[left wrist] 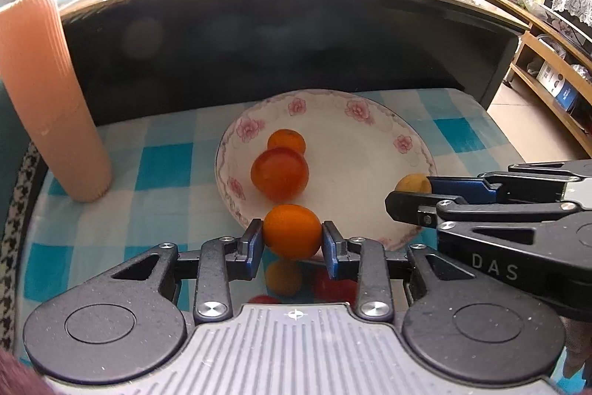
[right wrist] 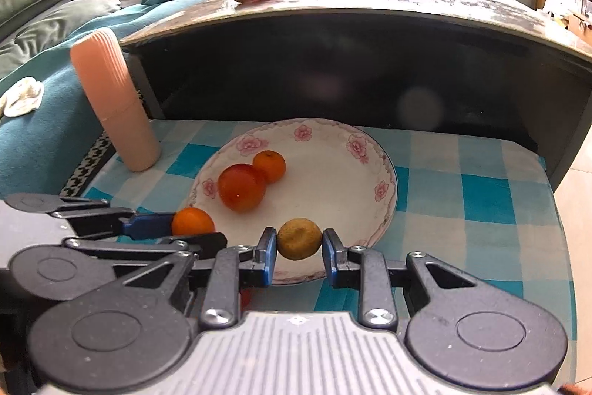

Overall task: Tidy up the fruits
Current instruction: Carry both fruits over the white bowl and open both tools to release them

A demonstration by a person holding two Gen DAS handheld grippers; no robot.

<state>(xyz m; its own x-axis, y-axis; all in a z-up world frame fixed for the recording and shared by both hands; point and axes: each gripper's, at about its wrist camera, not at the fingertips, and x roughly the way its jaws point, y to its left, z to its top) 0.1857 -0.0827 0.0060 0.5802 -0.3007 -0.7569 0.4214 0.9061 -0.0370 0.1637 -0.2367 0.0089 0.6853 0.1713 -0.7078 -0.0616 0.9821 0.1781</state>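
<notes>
Left claw (left wrist: 292, 235): closed on a bright orange fruit (left wrist: 292, 231), pads pressing both sides. Right claw (right wrist: 299, 239): closed on a duller yellow-brown fruit (right wrist: 299, 238), squeezed tight. Both fruits held just above the near rim of the flowered plate (right wrist: 381, 154), on the checked cloth (right wrist: 481, 195) over the low tabletop. Free plate floor directly ahead at 12 o'clock from each claw, more of it before the right one. In left wrist view, large red-orange fruit (left wrist: 280, 173) close at 12 o'clock, small orange (left wrist: 286, 141) behind it. Probably next: carry forward, lower, release. Right hand nearer to the bare area; left release likely to bump the large fruit.
</notes>
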